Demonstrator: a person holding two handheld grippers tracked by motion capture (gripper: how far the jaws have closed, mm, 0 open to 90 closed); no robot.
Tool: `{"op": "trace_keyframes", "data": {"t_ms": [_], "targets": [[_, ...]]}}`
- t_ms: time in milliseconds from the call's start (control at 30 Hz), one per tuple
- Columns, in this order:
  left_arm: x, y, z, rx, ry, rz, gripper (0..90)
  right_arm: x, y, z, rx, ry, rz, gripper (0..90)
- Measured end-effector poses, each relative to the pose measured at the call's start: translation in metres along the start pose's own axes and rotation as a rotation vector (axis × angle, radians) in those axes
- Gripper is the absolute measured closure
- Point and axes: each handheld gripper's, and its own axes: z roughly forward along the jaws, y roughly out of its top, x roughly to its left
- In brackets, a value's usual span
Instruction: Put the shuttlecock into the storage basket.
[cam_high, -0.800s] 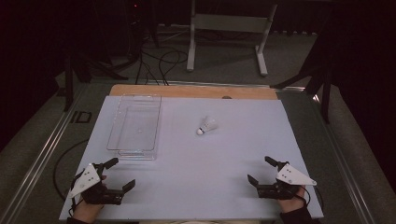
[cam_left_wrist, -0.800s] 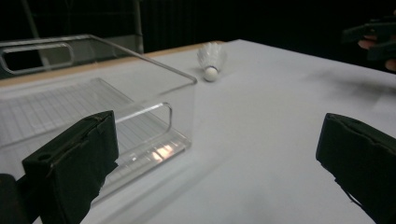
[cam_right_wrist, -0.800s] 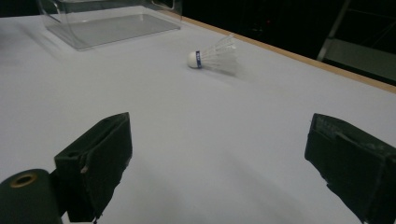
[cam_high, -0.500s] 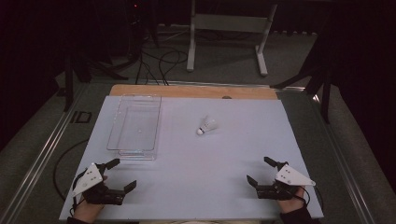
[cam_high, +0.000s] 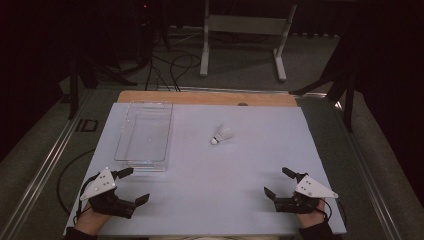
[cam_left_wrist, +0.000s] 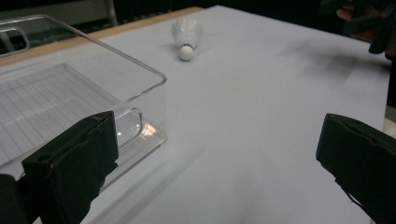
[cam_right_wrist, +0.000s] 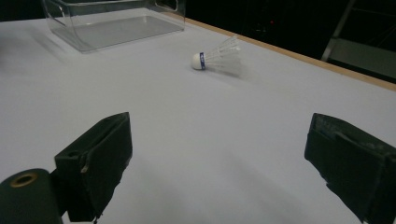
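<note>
A white shuttlecock (cam_high: 220, 134) lies on its side near the middle of the counter (cam_high: 240, 165), which is covered by a pale sheet. Its cork tip points toward the person's side and its feathers point away. Left of it, well apart, a clear bin (cam_high: 144, 134) sits empty on the sheet, its long side running away from the person.

The left tongs (cam_high: 131, 185) rest at the near left corner of the counter, held by a hand (cam_high: 92, 220), just in front of the bin's near end. Their jaws are spread wide with nothing between them. In the left gripper view the bin's near corner (cam_left_wrist: 140, 93) stands just beyond the left jaw, and the shuttlecock (cam_left_wrist: 186, 36) lies farther off, cork end nearest.

The right tongs (cam_high: 278, 182) rest at the near right corner, held by the other hand (cam_high: 311, 216), also with jaws spread wide and nothing gripped. In the right gripper view the shuttlecock (cam_right_wrist: 217, 58) lies ahead on the bare sheet, well apart from the jaws, with the bin (cam_right_wrist: 112, 21) beyond it at the upper left.
</note>
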Motion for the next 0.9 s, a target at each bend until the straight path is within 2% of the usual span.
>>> {"op": "trace_keyframes", "data": {"t_ms": [500, 900], "targets": [[-0.001, 0.032, 0.016, 0.241, -0.035, 0.049, 0.0, -0.001, 0.001, -0.001, -0.004, 0.007, 0.004, 8.0], [-0.005, 0.044, 0.036, 0.37, -0.073, 0.086, 0.0, 0.0, 0.001, -0.001, -0.008, 0.018, 0.012, 8.0]]}}
